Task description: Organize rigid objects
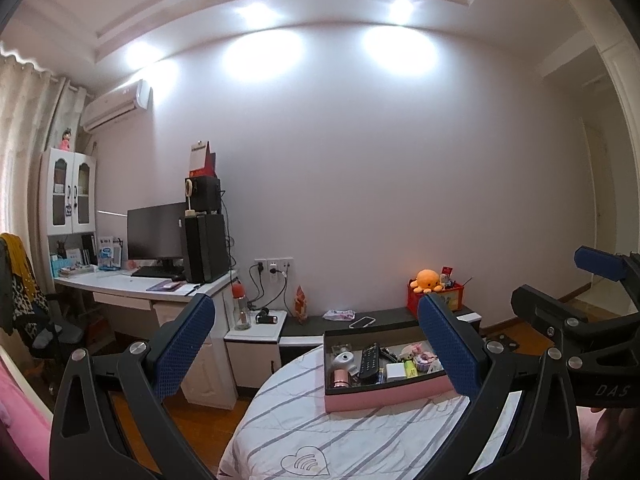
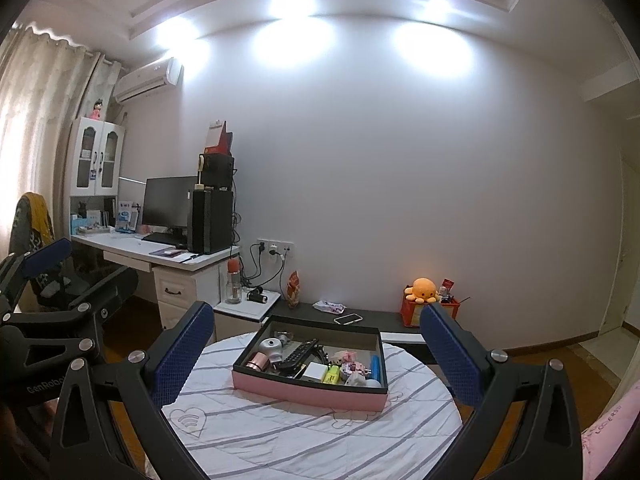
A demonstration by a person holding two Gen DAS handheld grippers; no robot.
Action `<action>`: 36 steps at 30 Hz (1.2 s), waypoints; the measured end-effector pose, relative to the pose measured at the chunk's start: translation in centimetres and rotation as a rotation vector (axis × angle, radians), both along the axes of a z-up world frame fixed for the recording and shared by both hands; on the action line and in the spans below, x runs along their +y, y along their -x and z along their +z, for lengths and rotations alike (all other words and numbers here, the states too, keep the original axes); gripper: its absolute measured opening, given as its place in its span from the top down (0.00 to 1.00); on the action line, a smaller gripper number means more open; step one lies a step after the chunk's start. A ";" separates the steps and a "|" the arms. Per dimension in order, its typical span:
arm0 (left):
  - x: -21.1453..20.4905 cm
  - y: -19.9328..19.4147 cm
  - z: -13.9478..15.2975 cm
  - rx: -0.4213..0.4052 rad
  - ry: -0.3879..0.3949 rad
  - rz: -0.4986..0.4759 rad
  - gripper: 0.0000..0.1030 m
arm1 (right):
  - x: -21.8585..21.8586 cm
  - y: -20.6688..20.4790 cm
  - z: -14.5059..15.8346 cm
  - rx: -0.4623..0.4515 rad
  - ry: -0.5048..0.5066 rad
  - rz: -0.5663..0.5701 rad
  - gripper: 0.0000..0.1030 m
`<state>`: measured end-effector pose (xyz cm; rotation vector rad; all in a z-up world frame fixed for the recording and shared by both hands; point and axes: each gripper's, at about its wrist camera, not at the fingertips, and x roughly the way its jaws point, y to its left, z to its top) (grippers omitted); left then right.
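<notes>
left tongs (image 1: 316,344) spread wide, empty, right tongs (image 2: 316,348) likewise wide apart, touching nothing, pink box (image 2: 308,394) beyond

L gripper (image 1: 316,346) & R gripper (image 2: 316,350): both wide apart, empty.

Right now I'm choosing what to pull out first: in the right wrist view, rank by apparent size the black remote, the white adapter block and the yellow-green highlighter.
1. black remote
2. white adapter block
3. yellow-green highlighter, close to the adapter, so unsure
</notes>
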<state>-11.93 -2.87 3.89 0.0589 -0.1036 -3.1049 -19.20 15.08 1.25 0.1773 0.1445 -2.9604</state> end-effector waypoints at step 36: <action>0.9 1.2 0.1 0.013 0.026 -0.027 0.00 | 0.8 1.0 0.2 -0.014 0.026 -0.026 0.00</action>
